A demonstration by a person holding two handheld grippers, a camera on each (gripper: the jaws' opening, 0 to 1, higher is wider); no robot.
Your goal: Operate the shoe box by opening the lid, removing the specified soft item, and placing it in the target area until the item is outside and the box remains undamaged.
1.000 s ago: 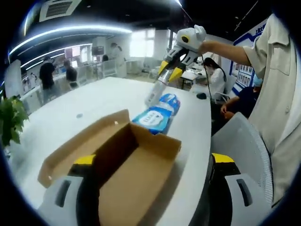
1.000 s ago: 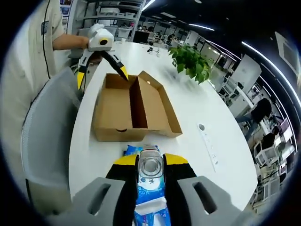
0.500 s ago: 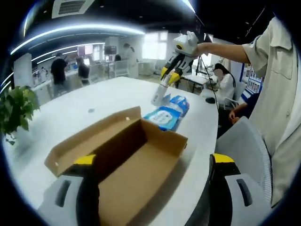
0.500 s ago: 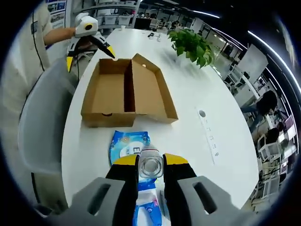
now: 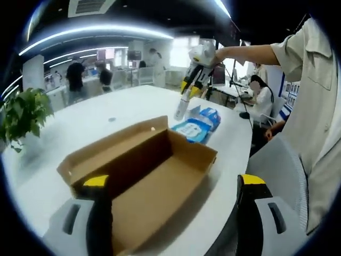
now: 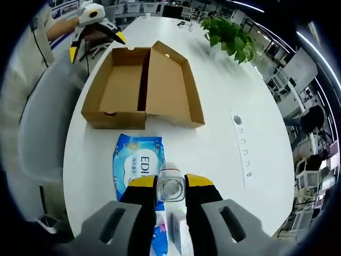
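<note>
Already out: the blue soft pack of wet wipes point(image 6: 137, 169) lies flat on the white desk point(image 6: 224, 160), just beside the short end of the box and well clear of it.
Box: the brown cardboard shoe box point(image 6: 139, 88) sits open with its lid folded out flat alongside; the inside looks empty and I see no tears or crushed corners.
Right gripper point(image 6: 171, 184): its fingers are closed on a small clear plastic bottle point(image 6: 171, 190), held above the near edge of the wipes pack; in the left gripper view the bottle point(image 5: 181, 109) hangs downward from the right gripper point(image 5: 188, 89), above the pack point(image 5: 194, 128).
Left gripper point(image 5: 173, 182): fingers spread wide and holding nothing, poised over the near end of the box without, as far as I can tell, touching it.
Step in hand: likely setting the bottle down in the same area as the pack.
How to do it well: lower it onto bare desk beside the pack, not on the soft pack where it would tip; let the base touch before the fingers part, then lift straight up.
Care: keep the left fingers off the thin cardboard walls.
Also near: a second small white-and-blue packet point(image 6: 178, 237) lies by the right fingers; avoid knocking it.
</note>
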